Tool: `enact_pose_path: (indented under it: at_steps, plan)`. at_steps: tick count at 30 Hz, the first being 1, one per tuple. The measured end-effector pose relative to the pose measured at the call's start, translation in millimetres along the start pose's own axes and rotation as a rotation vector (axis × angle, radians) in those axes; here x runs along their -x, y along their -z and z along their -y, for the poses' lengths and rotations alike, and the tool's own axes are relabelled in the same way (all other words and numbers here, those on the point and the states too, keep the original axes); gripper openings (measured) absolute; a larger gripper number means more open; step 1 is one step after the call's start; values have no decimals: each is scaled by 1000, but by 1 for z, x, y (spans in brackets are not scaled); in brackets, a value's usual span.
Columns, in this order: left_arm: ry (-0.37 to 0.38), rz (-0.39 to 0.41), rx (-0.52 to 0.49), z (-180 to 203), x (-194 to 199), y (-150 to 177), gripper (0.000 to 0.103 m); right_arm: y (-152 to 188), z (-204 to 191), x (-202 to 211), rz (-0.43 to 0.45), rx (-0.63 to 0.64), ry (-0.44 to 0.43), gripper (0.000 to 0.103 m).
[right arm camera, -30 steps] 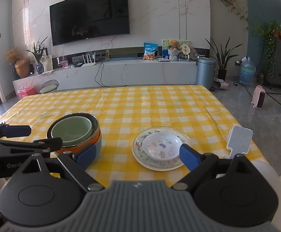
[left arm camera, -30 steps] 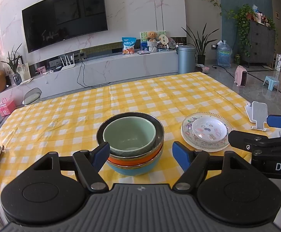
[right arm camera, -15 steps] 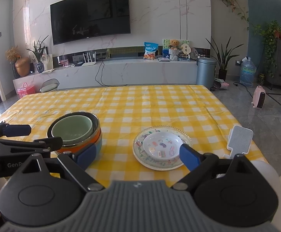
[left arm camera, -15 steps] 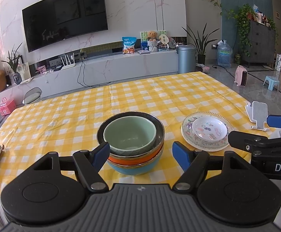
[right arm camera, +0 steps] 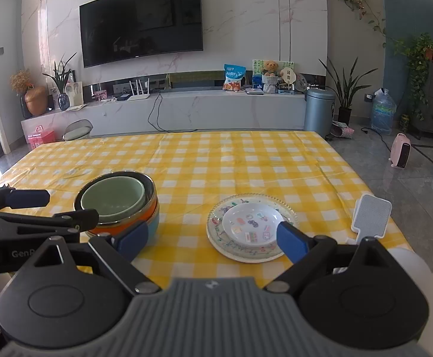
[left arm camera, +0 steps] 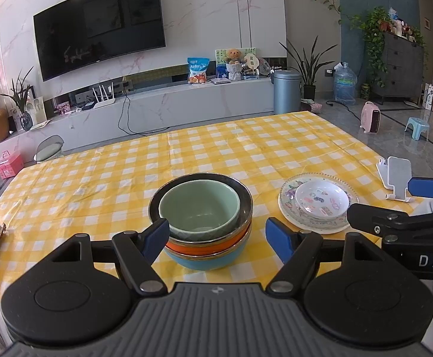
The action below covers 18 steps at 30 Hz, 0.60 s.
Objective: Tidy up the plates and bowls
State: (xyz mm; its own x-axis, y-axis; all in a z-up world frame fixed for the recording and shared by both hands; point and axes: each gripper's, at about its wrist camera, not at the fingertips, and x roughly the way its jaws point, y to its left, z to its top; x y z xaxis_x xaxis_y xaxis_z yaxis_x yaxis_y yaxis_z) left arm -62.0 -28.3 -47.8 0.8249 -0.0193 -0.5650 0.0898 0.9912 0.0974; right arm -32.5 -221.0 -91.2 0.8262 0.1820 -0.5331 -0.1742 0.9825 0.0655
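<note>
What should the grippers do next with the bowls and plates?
Probably just ease both back. The bowls are already nested in one stack, and the small plate sits on the big plate. The left hand-held gripper and right hand-held gripper are open and hold nothing, so nothing looks left to sort.

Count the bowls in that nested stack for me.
4 show: green bowl innermost, inside the dark-rimmed bowl, which sits in the orange bowl, all in the light blue bowl on the yellow checked tablecloth. Another nested between them could be hidden.
</note>
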Motion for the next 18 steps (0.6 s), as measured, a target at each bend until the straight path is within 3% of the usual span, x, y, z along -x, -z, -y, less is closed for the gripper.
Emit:
enact_pose_path:
  at_steps: [18]
  plan:
    - [-9,-6,3,-2,1,2,87,0,0,-4,-13,7,-4,92]
